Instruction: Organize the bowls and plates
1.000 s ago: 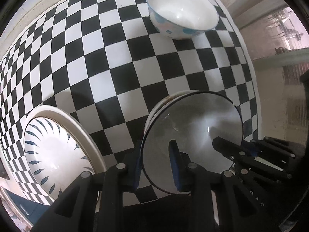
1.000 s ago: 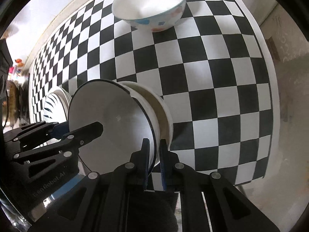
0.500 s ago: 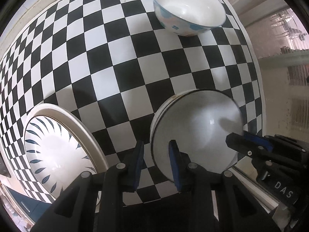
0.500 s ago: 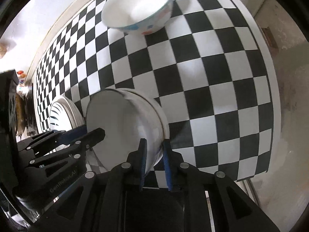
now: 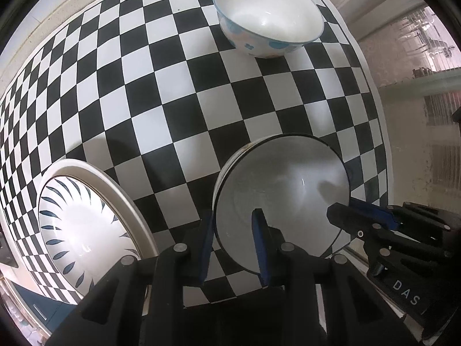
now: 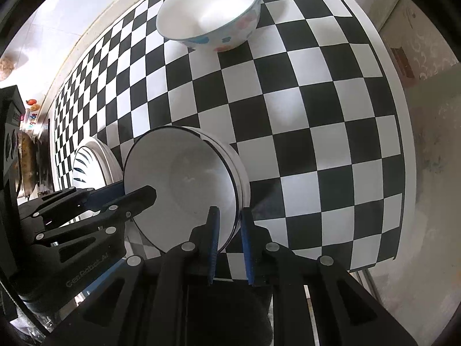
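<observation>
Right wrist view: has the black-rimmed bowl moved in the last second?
Yes. Against the cream bowl beneath it, the black-rimmed bowl has shifted right and settled deeper, now covering most of the cream bowl's inside.

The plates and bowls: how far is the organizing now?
Done: the black-rimmed white bowl sits nested in a white bowl. In hand: both the left gripper and right gripper clamp its rim. Left: the flower-patterned bowl and leaf-patterned plate lie apart.
</observation>
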